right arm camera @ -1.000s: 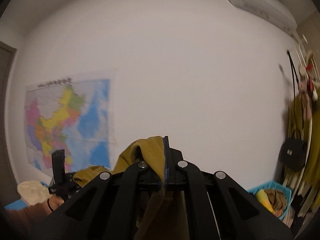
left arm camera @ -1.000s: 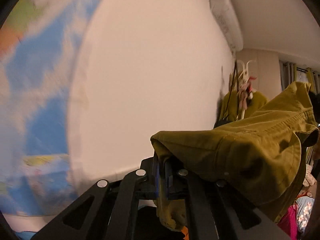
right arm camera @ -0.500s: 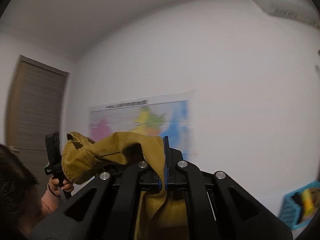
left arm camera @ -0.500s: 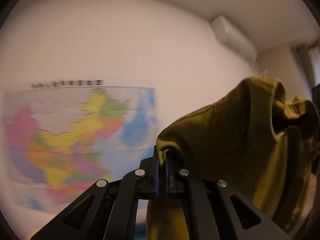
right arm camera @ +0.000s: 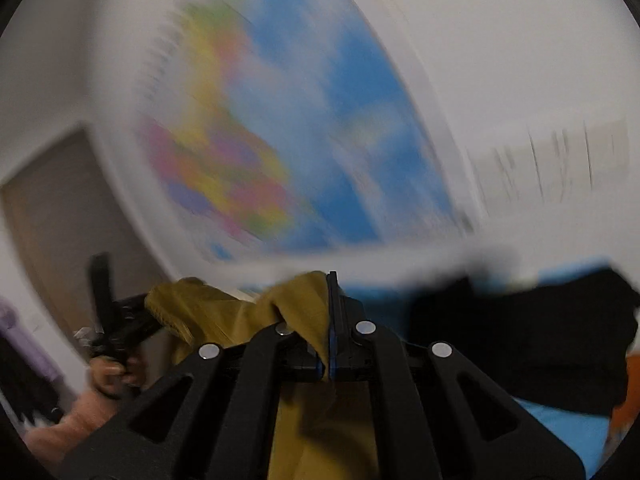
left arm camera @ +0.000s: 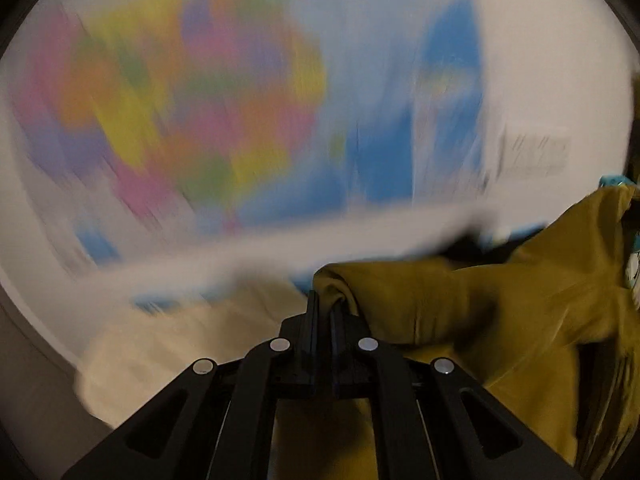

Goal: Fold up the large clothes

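- Both cameras have swung down since half a second ago: ceiling gone, wall map now heavily blurred, bed-level clutter entering frame.
- Left wrist: left gripper (left arm camera: 324, 312) clamped on an edge of the mustard-yellow cotton garment (left arm camera: 500, 320); cloth bunches at the fingertips and trails right and down. Pale cream fabric (left arm camera: 192, 344) below left.
- Right wrist: right gripper (right arm camera: 329, 316) pinching another edge of the garment; it drapes left towards the other gripper. Black cloth (right arm camera: 520, 328) to the right.
- Step, probably: lowering the spread garment to lay flat. Next: keep tension, set down evenly.
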{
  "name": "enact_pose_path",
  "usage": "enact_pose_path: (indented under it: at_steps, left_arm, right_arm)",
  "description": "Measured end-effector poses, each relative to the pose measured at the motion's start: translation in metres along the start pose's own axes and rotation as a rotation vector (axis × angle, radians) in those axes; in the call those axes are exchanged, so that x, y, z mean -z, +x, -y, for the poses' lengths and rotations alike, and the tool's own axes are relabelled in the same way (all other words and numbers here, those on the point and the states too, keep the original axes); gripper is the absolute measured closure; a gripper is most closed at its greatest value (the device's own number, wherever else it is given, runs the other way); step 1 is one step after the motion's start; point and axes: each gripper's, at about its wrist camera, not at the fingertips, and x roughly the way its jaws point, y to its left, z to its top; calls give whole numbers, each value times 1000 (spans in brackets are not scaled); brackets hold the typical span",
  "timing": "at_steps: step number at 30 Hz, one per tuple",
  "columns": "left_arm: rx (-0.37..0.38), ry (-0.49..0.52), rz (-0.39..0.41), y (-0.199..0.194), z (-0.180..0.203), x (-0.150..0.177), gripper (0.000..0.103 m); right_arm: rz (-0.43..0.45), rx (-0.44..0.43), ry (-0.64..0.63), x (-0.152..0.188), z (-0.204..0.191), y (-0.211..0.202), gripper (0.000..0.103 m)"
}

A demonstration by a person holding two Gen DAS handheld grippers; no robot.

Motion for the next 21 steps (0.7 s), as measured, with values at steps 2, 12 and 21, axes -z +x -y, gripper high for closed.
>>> enact_pose_path:
  at_steps: [2, 12, 21]
  left_arm:
    - [-14, 1, -95, 58, 2, 16, 101]
    - [111, -79, -213, 131, -28, 17, 87]
    - [193, 123, -192, 94, -26, 44, 28]
  right_arm:
    - [-98, 76, 46, 16, 34, 54, 101]
    - [-184, 324, 209, 16, 135, 97, 61]
    - [-179, 175, -100, 38, 32, 46, 39]
